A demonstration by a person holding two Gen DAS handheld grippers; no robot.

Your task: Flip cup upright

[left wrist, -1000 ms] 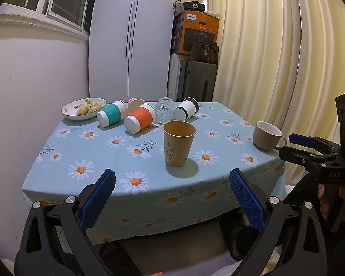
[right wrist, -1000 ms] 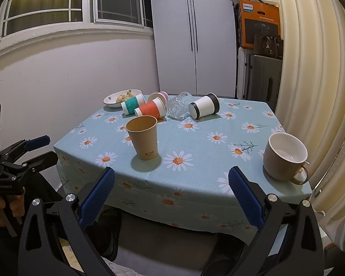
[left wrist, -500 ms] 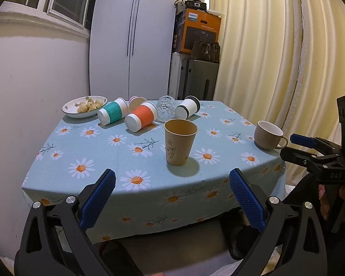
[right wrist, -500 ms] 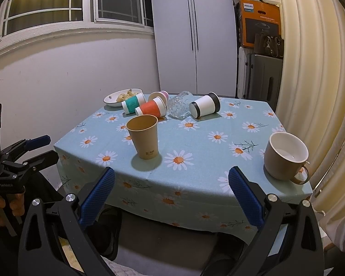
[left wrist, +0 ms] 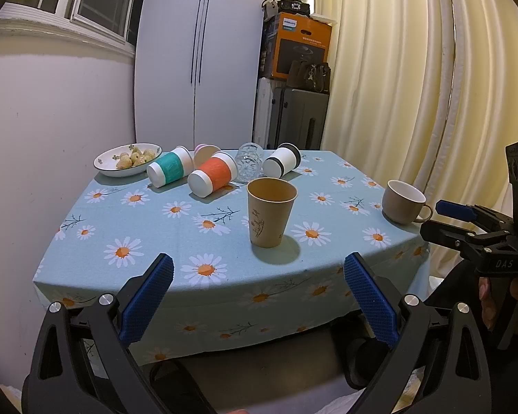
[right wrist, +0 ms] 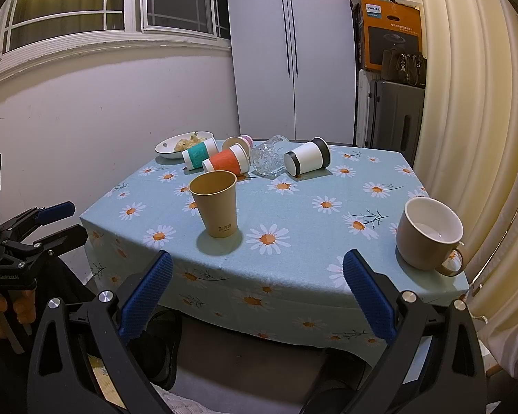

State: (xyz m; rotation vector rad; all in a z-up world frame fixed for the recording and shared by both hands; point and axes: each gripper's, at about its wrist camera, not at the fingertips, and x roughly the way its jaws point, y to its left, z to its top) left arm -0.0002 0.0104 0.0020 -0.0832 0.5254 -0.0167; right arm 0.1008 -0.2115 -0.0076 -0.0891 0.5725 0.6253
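We hold both claws, left (left wrist: 258,297) and right (right wrist: 257,296), spread wide before the surface (right wrist: 314,186); paper cup (right wrist: 214,208) stands upright, mug (right wrist: 428,233) to its right.

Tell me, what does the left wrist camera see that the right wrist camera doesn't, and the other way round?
Only the left wrist view shows the right gripper, at its right edge, and the flower drawing on the brown paper cup.

Only the right wrist view shows the left gripper, at its left edge, the wide window and the inside bottom of the beige mug.

Both show the daisy tablecloth, the paper cup and mug standing upright, five cups lying on their sides at the back, among them the orange-banded cup, the bowl of food, and their own open blue jaws.
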